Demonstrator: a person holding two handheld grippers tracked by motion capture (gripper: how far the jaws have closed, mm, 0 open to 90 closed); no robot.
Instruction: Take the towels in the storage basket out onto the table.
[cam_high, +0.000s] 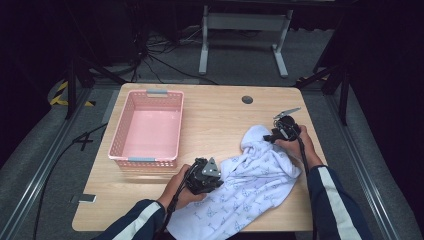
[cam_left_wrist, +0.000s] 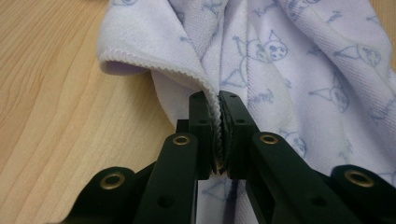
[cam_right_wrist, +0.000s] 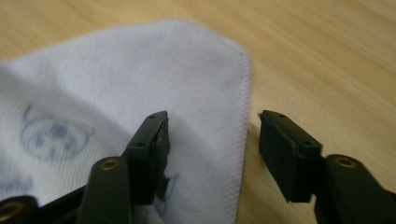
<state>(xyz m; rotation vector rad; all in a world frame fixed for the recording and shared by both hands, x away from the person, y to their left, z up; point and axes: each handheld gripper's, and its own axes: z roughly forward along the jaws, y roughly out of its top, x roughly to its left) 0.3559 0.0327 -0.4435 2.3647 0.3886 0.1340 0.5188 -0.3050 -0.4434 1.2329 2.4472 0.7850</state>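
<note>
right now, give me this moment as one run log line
left claw: shut on towel hem | right claw: open, straddling towel corner | basket: empty

No legible words, brands or nos. anywhere. Cloth (cam_left_wrist: 303, 60) near the worktop's front right corner has pale blue cartoon figures w/ small script-like marks beside them, too blurred and faint to read. Nothing printed on the pink basket (cam_high: 148, 127).
</note>
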